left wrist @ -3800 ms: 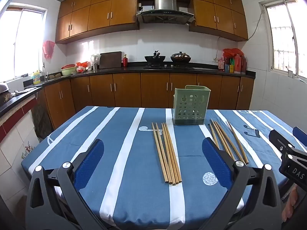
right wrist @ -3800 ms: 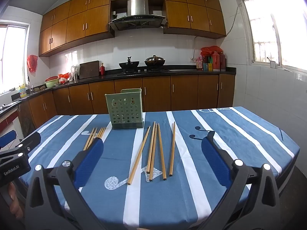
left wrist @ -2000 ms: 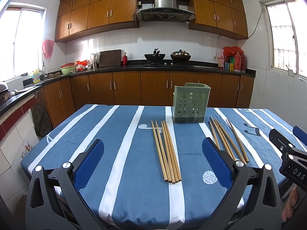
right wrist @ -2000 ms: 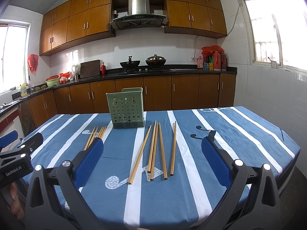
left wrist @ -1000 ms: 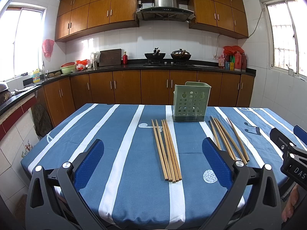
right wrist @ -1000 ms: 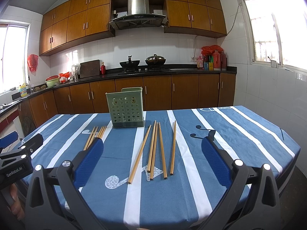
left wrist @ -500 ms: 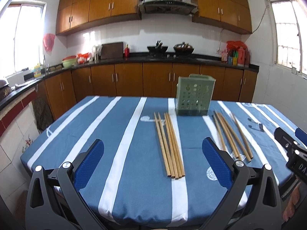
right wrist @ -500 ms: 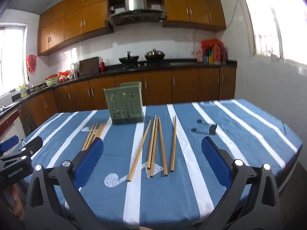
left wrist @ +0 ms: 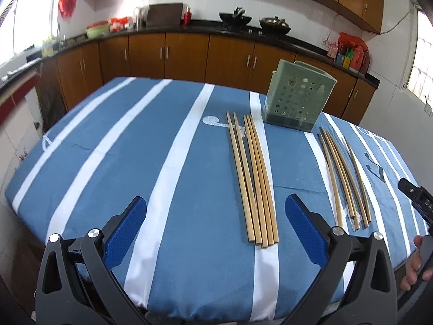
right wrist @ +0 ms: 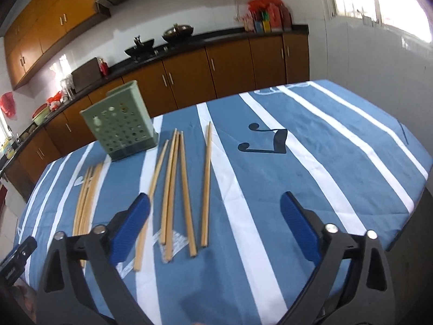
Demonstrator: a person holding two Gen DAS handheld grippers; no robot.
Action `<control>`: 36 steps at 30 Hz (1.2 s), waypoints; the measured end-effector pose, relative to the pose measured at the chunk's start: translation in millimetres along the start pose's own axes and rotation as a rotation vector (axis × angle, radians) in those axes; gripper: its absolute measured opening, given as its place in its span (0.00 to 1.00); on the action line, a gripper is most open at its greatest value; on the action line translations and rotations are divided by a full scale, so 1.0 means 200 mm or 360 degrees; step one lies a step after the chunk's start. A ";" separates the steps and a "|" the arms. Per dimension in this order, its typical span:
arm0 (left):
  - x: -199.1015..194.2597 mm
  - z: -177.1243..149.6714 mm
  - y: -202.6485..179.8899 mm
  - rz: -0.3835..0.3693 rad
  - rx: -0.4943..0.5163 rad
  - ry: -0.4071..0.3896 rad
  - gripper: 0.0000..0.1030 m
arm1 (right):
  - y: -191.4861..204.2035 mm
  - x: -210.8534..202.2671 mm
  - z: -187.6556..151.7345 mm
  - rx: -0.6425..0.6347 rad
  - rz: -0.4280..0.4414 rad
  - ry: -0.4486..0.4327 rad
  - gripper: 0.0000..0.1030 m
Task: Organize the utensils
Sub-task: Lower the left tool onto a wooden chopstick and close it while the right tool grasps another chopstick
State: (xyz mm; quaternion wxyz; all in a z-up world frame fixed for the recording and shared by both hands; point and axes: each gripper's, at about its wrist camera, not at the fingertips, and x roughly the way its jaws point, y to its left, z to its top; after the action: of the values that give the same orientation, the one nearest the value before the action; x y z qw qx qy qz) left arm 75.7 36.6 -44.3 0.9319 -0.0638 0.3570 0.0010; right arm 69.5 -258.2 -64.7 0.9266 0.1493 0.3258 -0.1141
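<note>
Grippers sit nearest in both views. Left gripper (left wrist: 215, 223) has its blue pads (left wrist: 125, 234) spread wide with nothing between them, above the near edge of the tablecloth (left wrist: 135, 146). Right gripper (right wrist: 213, 220) is likewise wide open and holds nothing; its left pad (right wrist: 131, 226) overlaps the near end of one chopstick in the picture, though contact cannot be judged.

Just past the left gripper lies the left bundle (left wrist: 253, 178), five chopsticks packed side by side and running away from the camera along a white stripe. Off to its right, well apart, lies the right bundle (left wrist: 342, 176), five looser sticks; in the right wrist view these (right wrist: 180, 187) fan out slightly, one set a little apart on the right.

Beyond and between the two bundles stands the holder (left wrist: 297, 103), a green perforated box, upright, with no sticks seen rising from it. Counter (left wrist: 162, 28) and cabinets (left wrist: 178, 54) close the background.
</note>
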 end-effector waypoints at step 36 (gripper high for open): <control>0.48 0.15 -0.11 -0.0038 0.0256 0.0374 0.07 | 0.08 0.49 0.04 -0.0206 -0.0135 0.0347 0.23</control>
State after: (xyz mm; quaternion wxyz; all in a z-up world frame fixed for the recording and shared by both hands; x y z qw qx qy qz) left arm 167.6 14.7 -82.9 0.8857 0.0072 0.4618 -0.0461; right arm 154.8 -257.0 -117.5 0.8877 0.0868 0.4373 -0.1151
